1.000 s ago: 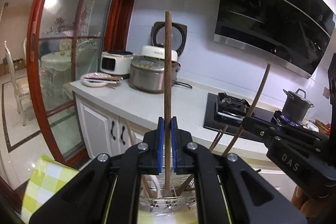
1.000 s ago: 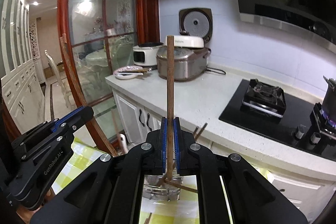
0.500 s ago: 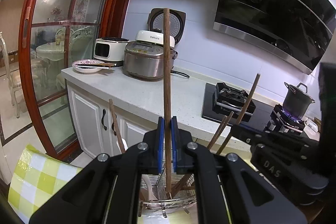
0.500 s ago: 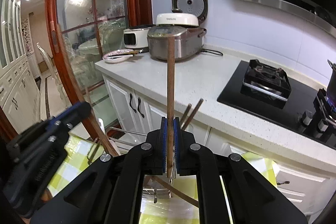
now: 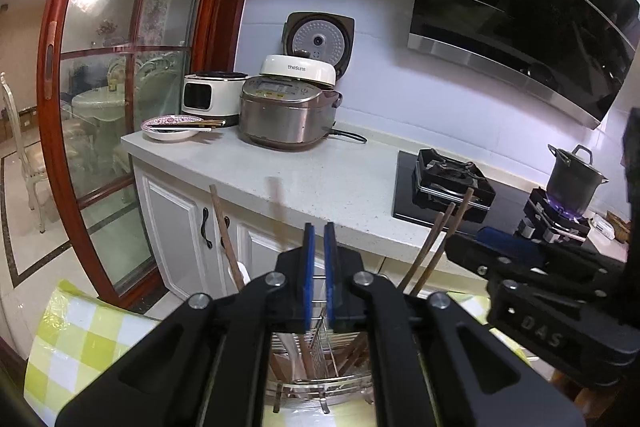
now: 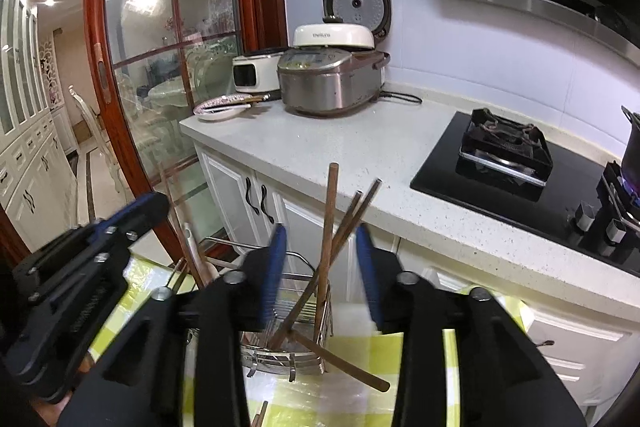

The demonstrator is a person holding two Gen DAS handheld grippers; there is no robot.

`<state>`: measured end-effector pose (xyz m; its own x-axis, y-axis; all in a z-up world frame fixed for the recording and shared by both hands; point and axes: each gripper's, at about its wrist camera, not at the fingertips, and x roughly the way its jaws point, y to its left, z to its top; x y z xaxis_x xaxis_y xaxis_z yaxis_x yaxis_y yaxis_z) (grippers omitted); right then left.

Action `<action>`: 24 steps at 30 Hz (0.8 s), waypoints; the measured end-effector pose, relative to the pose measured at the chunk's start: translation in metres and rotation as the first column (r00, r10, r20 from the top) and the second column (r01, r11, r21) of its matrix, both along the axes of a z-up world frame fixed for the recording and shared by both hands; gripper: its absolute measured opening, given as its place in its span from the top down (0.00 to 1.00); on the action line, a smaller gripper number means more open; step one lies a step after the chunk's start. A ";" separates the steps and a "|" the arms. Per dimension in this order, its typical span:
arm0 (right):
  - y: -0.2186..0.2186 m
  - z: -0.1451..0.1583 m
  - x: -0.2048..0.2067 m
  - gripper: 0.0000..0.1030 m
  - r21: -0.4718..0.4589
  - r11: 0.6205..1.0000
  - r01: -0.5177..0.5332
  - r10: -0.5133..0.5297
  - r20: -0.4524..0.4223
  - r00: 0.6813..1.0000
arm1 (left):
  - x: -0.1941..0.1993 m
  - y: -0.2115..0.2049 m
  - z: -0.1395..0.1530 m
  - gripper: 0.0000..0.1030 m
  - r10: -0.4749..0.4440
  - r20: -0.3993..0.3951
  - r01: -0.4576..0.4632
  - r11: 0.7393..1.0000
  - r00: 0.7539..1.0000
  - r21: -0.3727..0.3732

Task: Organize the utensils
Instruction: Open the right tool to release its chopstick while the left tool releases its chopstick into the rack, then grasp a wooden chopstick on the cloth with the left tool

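Left gripper (image 5: 319, 233): jaws slightly apart, nothing between them, above the wire rack (image 5: 316, 379). Right gripper (image 6: 320, 239): jaws wide apart, nothing gripped; a chopstick (image 6: 327, 227) stands free between them, its lower end in the rack. More chopsticks (image 6: 356, 215) lean there. Rack sits on checked cloth (image 6: 348, 387).

A wire utensil rack (image 6: 280, 343) stands on a checked cloth (image 6: 320, 399) before the counter (image 6: 360, 155) — chopsticks (image 6: 326, 239) upright in it, one chopstick (image 6: 340, 361) lying beside its foot. On the counter, rice cookers (image 6: 332, 79) sit left, the stove (image 6: 504, 147) right, a plate (image 6: 220, 107) furthest left.
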<state>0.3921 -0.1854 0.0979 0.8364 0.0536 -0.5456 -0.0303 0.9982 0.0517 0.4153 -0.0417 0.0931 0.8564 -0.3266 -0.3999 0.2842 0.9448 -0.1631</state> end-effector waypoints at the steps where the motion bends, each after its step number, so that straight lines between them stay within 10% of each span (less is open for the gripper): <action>1: 0.001 0.000 -0.001 0.64 -0.007 1.000 -0.002 0.002 0.002 1.000 | 0.000 0.000 -0.001 0.96 0.003 -0.007 -0.003 1.000 1.000 -0.005; 15: 0.002 0.011 -0.075 0.33 -0.028 0.999 0.024 -0.021 0.097 0.995 | -0.066 0.041 -0.020 0.67 0.037 -0.052 -0.040 0.997 0.998 -0.064; 24: -0.021 -0.056 -0.147 0.24 0.036 0.996 0.077 -0.078 0.006 0.997 | -0.127 0.044 -0.100 0.63 -0.030 -0.249 0.027 1.000 0.968 -0.015</action>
